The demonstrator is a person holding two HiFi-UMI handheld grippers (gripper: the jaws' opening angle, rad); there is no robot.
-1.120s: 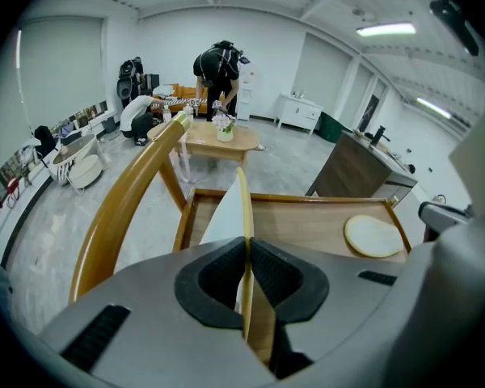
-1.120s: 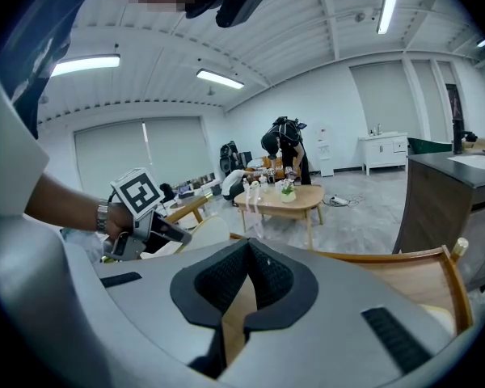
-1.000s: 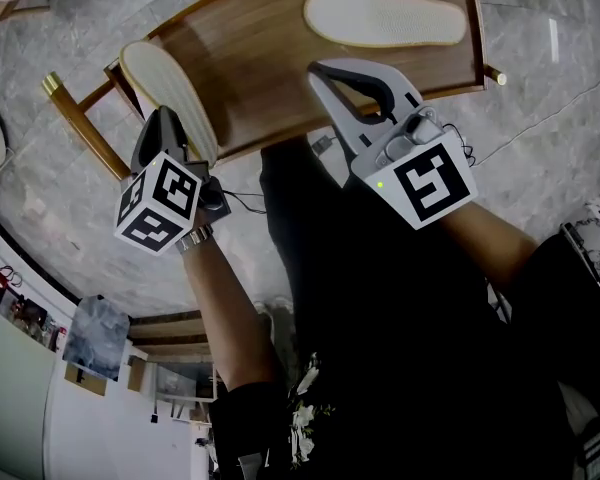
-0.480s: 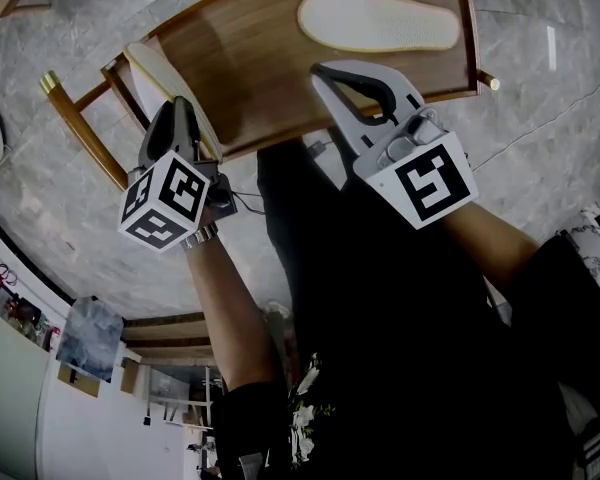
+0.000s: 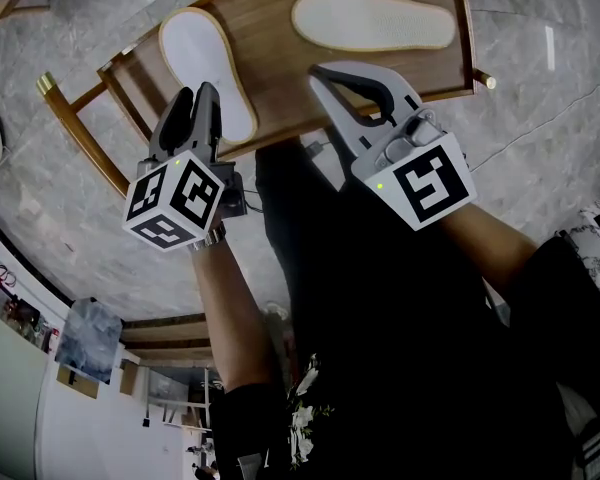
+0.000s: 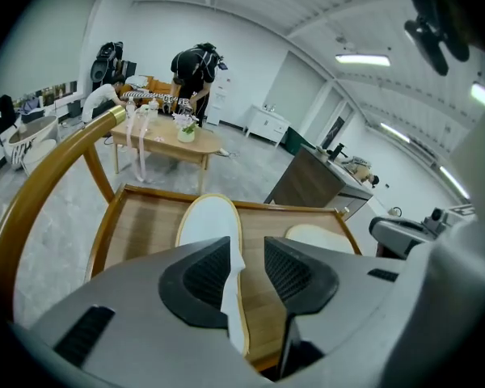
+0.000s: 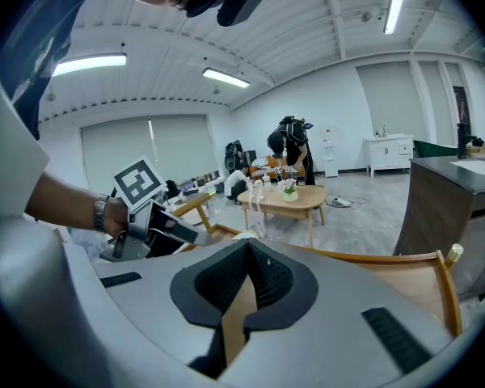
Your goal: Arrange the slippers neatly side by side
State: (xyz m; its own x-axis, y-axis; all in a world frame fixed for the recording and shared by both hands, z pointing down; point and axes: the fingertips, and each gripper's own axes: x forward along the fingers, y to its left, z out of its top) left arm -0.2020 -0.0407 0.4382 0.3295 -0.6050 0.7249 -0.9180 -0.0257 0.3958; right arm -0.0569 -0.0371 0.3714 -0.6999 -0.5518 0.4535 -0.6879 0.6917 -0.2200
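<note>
The rimmed wooden surface (image 5: 280,63) is standing on a grey marbled floor (image 5: 540,128) and carrying two slippers. A white slipper (image 5: 208,73) is lying angled near its left end, and a cream slipper (image 5: 372,20) is lying crosswise by its far edge, apart.

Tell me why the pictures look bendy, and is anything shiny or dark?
Left gripper view: the wide lens bends the wooden rail and blackens the corners. Right gripper view: the ceiling lights glare white. Head view: the floor shows shiny streaks, and the person's clothes are nearly black.
</note>
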